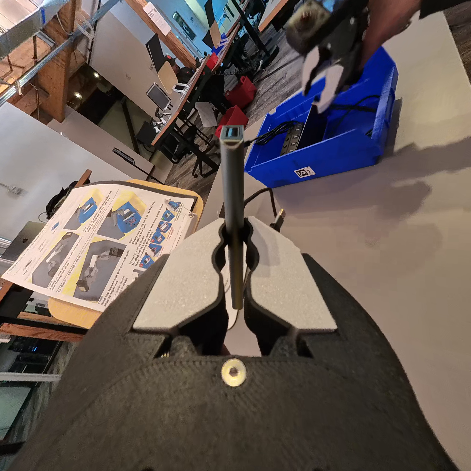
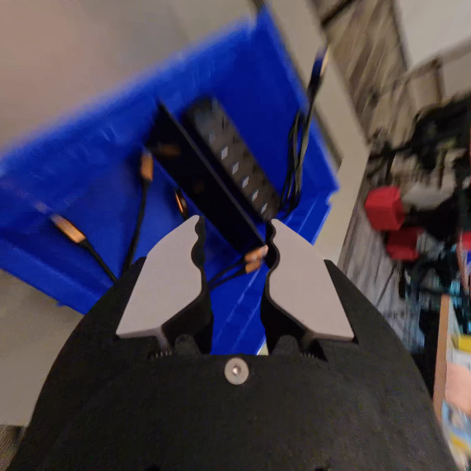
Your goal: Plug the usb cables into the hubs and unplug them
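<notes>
My left gripper (image 1: 234, 224) is shut on a slim grey USB hub (image 1: 231, 183), held edge-on above the table with its end port facing away. The hub's black cable (image 1: 262, 196) trails to a loose plug (image 1: 279, 216) on the table. My right gripper (image 2: 235, 226) is open and empty above the blue bin (image 2: 84, 158); it also shows in the left wrist view (image 1: 318, 84), held by a hand. In the bin, a black divider (image 2: 204, 183) separates a black multi-port hub (image 2: 237, 163) from several cables with orange-tinted USB plugs (image 2: 67, 230). The right wrist view is blurred.
The blue bin (image 1: 356, 142) sits on a pale grey table (image 1: 382, 280) at the far right. A printed instruction sheet (image 1: 102, 242) lies on a wooden stand to the left. Desks, monitors and red bins (image 1: 239, 89) stand beyond the table edge.
</notes>
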Motion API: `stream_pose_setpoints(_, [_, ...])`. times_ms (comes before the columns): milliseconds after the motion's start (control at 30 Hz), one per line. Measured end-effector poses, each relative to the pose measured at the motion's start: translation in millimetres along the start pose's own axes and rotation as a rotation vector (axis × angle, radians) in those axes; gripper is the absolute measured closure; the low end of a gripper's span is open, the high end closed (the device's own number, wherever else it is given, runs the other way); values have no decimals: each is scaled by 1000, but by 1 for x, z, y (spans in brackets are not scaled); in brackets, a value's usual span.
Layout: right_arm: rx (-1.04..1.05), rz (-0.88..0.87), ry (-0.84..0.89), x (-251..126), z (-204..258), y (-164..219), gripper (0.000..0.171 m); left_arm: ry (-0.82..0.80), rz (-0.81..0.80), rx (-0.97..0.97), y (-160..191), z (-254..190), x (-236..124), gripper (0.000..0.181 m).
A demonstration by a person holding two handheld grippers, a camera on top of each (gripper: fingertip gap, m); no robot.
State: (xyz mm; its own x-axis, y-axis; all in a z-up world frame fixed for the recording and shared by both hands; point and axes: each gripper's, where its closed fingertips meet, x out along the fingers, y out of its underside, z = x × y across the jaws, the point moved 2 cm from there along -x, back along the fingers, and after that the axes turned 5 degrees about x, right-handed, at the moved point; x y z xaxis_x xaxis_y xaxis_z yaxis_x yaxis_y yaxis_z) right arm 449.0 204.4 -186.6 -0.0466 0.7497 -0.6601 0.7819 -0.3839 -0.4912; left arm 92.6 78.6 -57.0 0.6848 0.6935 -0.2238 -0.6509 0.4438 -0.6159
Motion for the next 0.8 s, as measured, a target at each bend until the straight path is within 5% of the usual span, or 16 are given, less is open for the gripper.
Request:
stream_pose_setpoints(33, [-17,-115,-16,-17,3,-25,128,5,-14,0,-3,-1,0,170])
stream_pose_setpoints(200, [-188,-640,-168,-117,73,-147,133,40,-70,36,-21,-16,4,170])
stream_pose_setpoints(333, [-389,-811,-186,-156,143,-198,135,74,-116,73,-36,-31,6,170])
stream_pose_setpoints(533, [-566,-884,-197,-163,194,-210,145,118,-164,123,-56,-50,6,170])
stream_pose_setpoints(800, [-607,-896,-158,-166,199,-206,164,159,-200,123,-67,-64,9,170])
